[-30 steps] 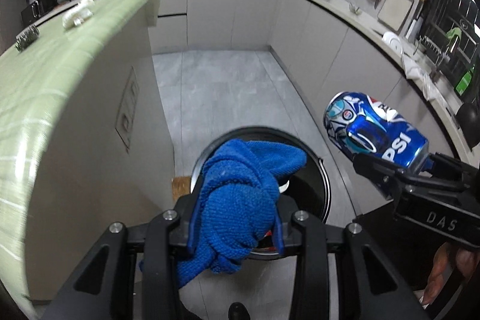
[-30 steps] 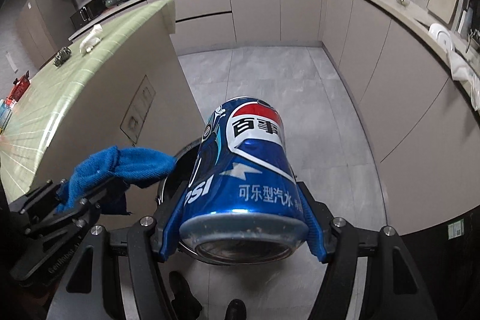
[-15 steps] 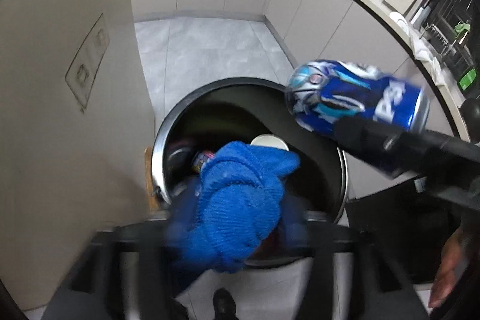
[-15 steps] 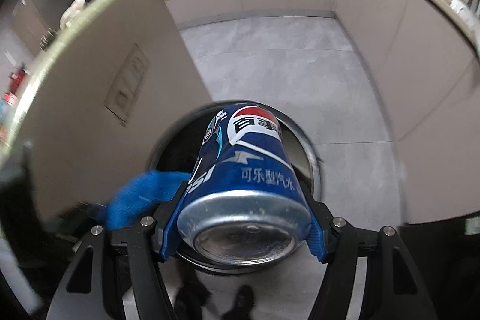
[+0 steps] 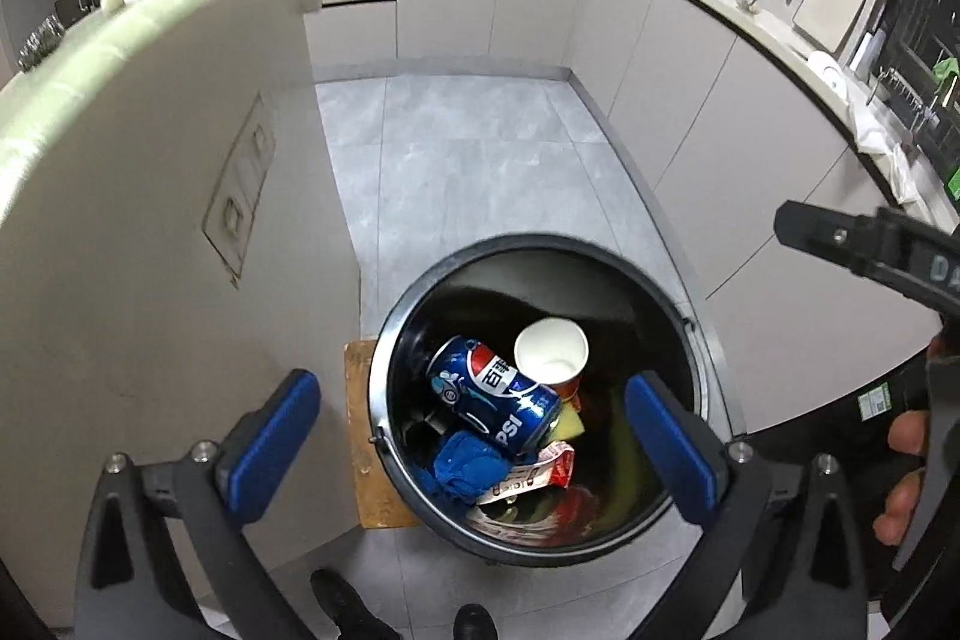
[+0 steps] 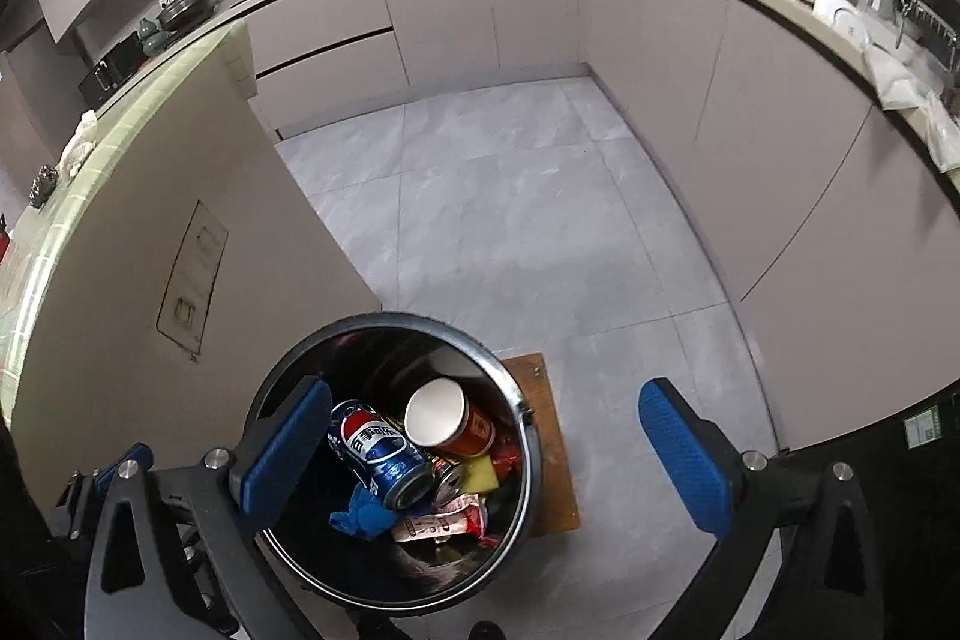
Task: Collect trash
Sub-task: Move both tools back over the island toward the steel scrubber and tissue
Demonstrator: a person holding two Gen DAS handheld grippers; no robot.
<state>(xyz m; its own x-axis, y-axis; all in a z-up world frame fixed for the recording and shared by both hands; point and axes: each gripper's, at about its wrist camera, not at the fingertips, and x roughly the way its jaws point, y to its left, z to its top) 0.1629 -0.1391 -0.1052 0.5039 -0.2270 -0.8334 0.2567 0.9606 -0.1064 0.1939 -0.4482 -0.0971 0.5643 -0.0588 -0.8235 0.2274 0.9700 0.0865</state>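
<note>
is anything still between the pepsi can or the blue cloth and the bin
Nothing visible. The pepsi can and blue cloth already lie inside the open bin, beside a paper cup. The left gripper is empty; the right gripper is opening, with nothing between its jaws.

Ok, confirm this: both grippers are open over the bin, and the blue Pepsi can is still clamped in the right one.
Wrong on the can. The Pepsi can lies inside the bin beside the paper cup. The right wrist view shows the right gripper open and holding nothing. The left gripper is open too.
</note>
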